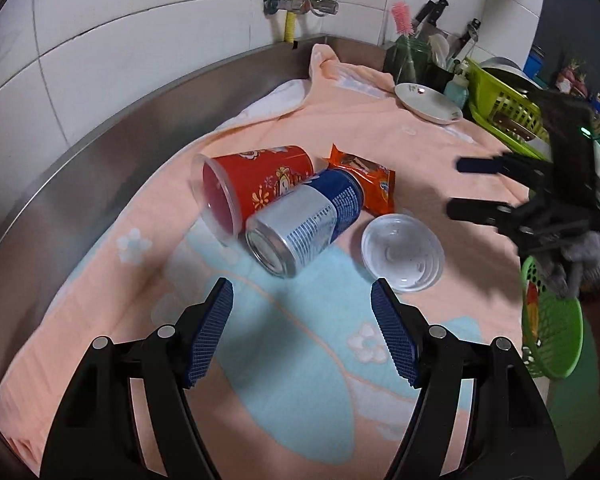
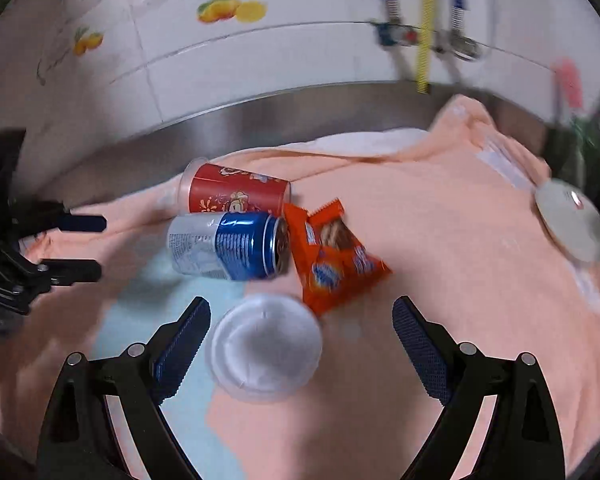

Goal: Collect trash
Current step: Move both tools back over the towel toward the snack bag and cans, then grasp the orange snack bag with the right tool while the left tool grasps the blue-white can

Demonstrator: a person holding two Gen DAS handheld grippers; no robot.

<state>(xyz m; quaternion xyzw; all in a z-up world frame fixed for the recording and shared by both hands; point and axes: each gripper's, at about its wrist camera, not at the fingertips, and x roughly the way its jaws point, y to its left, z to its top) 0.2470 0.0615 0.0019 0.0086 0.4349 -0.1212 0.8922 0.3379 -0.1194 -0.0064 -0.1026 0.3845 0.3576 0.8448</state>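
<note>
Both tongs are open and hold nothing: the left gripper (image 1: 302, 330) and the right gripper (image 2: 302, 344). In the frame's middle lie a red cup (image 1: 256, 184), a blue can (image 1: 304, 224), an orange wrapper (image 1: 366, 186) and a clear lid (image 1: 402, 252) on the towel (image 1: 380, 128).

right view: motion-blurred, worst at the edges
plate (image 2: 572, 224): smeared, rim unclear
wrapper (image 1: 364, 184): partly hidden behind can (image 1: 304, 220)
green basket (image 1: 556, 336): cut by right edge, contents unreadable
can print: too small to read
right tool (image 1: 466, 186): blurred in left view
</note>
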